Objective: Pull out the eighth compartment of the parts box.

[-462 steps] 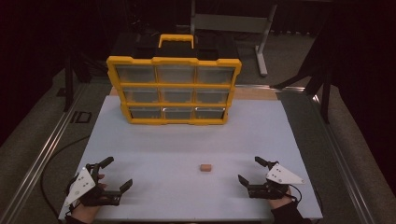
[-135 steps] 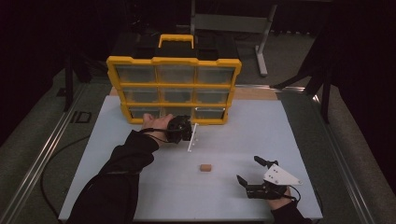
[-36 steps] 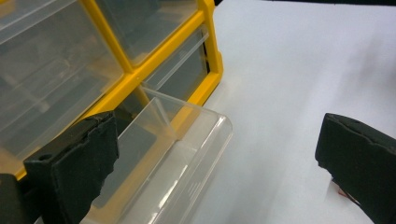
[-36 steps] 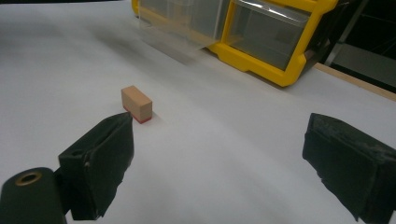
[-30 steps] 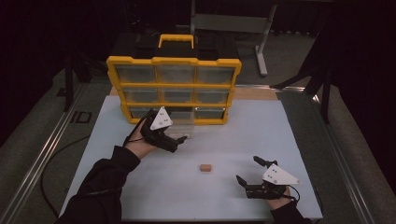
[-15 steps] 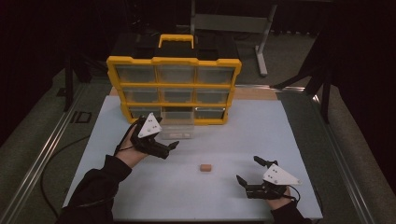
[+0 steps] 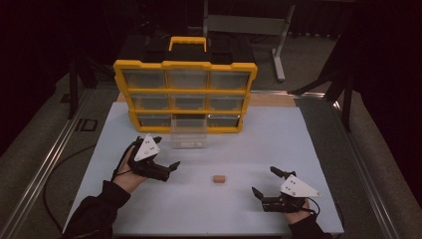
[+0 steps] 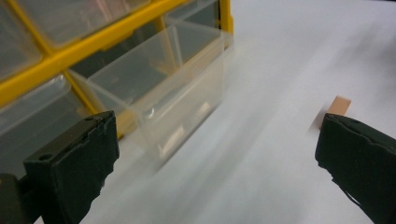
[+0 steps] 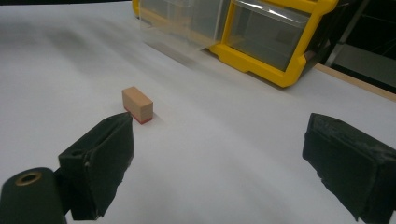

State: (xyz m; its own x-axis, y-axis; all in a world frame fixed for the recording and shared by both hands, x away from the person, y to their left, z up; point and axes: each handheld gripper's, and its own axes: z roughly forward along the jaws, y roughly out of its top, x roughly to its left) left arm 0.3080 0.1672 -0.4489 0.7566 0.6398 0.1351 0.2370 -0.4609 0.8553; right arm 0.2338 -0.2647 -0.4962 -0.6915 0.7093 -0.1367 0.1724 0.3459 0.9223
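Note:
A yellow drawer organizer (image 7: 185, 92) stands at the back of the white table. Its bottom middle clear drawer (image 7: 188, 135) is pulled out onto the table, with something small and pale inside. A small tan block (image 7: 218, 178) with a red underside lies in the middle front. My left gripper (image 7: 168, 151) is open and empty, left of and in front of the drawer. In the left gripper view the drawer (image 8: 177, 93) and the block (image 8: 338, 105) lie ahead of the open gripper (image 8: 217, 123). My right gripper (image 7: 263, 179) rests open at front right, with the block (image 9: 137, 105) just beyond its left jaw.
The white table top (image 7: 278, 144) has bare room right of the organizer and along the front. A wooden strip (image 7: 276, 102) runs behind the mat. Metal rails (image 7: 45, 159) flank the table, and a grey stand (image 7: 278, 45) is behind it.
My left gripper has drawn back from the organizer toward the front left, open, leaving the bottom middle drawer pulled out. The right gripper and the block have stayed put.

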